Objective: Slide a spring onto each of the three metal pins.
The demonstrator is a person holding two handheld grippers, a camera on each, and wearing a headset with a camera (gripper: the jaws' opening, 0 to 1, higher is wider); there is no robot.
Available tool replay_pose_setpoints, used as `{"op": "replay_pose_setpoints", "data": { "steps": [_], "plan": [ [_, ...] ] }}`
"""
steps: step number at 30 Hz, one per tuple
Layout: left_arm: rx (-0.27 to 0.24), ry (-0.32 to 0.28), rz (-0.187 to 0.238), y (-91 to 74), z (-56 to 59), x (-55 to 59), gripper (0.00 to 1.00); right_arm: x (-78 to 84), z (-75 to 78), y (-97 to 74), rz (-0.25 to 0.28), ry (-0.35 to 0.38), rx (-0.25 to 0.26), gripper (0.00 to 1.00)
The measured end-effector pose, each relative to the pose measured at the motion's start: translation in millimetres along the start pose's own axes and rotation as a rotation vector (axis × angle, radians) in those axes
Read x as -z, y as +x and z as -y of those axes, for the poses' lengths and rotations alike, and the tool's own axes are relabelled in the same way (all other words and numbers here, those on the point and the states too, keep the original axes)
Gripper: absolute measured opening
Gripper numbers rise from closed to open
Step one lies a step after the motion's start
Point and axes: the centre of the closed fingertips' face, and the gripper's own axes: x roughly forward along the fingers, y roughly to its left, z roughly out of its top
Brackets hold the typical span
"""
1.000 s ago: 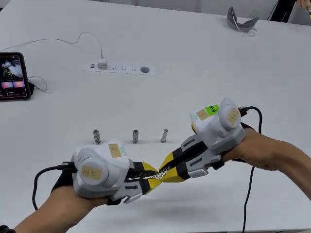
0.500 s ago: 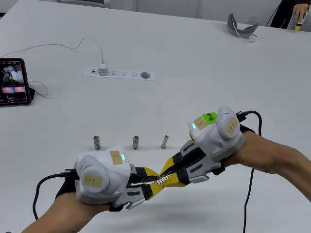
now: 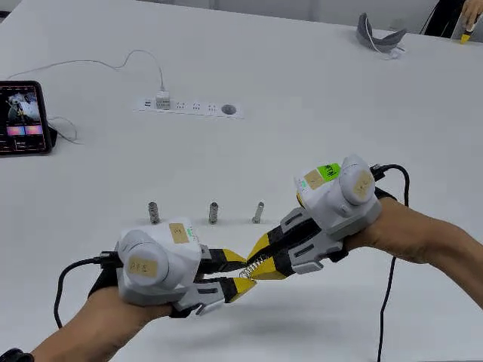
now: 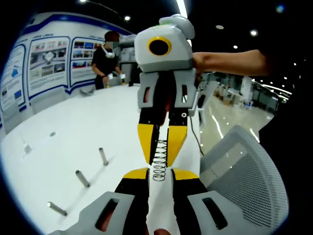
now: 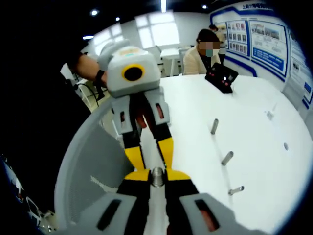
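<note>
The white desk [image 3: 302,113] takes up nearly the whole head view. A grey mesh chair back [image 4: 244,171] stands at its near edge, and in the left gripper view a person [image 4: 105,58] stands at the far end.

Both grippers meet tip to tip over the near part of the desk. The right hand-held gripper [image 5: 156,176] is clamped on the spring [image 4: 160,159], pinching one end between its yellow tips. The left hand-held gripper [image 4: 160,175] has its jaws a little apart on either side of the spring's other end, with a thin gap showing on each side. The spring spans the two sets of jaws, off the desk surface.

A tablet [image 3: 21,117] with a lit screen sits at the left edge. A white power strip [image 3: 189,108] lies farther back with a charger [image 3: 162,99] plugged in and a thin cable [image 3: 98,64] looping toward the tablet. A curved grey object [image 3: 379,35] rests near the far right edge. All of these are well apart from the work.

Three metal pins stand upright in a row just beyond the grippers: the left pin [image 3: 154,213], the middle pin [image 3: 213,213] and the right pin [image 3: 259,212]. The left and middle pins look ribbed and the right one smoother, though they are too small to be sure.
</note>
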Motion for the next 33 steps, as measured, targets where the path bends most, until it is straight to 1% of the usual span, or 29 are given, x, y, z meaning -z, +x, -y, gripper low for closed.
{"op": "replay_pose_setpoints", "data": {
  "steps": [2,4,8,11,12,14,16,19,25,28,33],
  "plan": [
    [-0.013,-0.014,-0.001,-2.6,-3.5,2.1,0.21,4.3,3.7,-3.1,-0.007,0.012,0.013,0.12],
    [-0.030,-0.024,-0.003,-6.0,-7.4,4.7,0.24,9.4,10.4,-8.0,-0.011,0.025,0.042,0.12],
    [-0.065,-0.041,-0.009,-13.0,-16.6,10.6,0.28,19.0,20.8,-16.9,-0.018,0.049,0.084,0.12],
    [-0.094,-0.061,-0.014,-19.3,-25.9,14.9,0.33,29.7,31.7,-23.6,-0.051,0.060,0.135,0.12],
    [-0.113,-0.066,-0.015,-22.5,-30.6,16.3,0.35,32.6,35.2,-26.1,-0.058,0.069,0.149,0.12],
    [-0.132,-0.073,-0.009,-27.7,-36.2,17.1,0.36,36.9,42.2,-30.6,-0.063,0.085,0.179,0.12],
    [-0.149,-0.079,-0.010,-31.3,-40.8,18.8,0.38,40.1,46.5,-33.2,-0.069,0.092,0.195,0.12],
    [-0.173,-0.080,-0.014,-36.9,-47.8,22.9,0.40,46.4,53.9,-36.9,-0.092,0.104,0.230,0.12],
    [-0.202,-0.081,-0.019,-45.5,-58.2,29.3,0.44,51.9,61.6,-39.7,-0.116,0.122,0.268,0.12],
    [-0.210,-0.070,-0.027,-49.3,-61.1,31.6,0.45,53.4,62.5,-40.2,-0.126,0.123,0.267,0.12],
    [-0.223,-0.076,-0.035,-54.6,-65.2,36.4,0.49,55.8,68.8,-43.3,-0.139,0.130,0.290,0.12]
  ]
}}
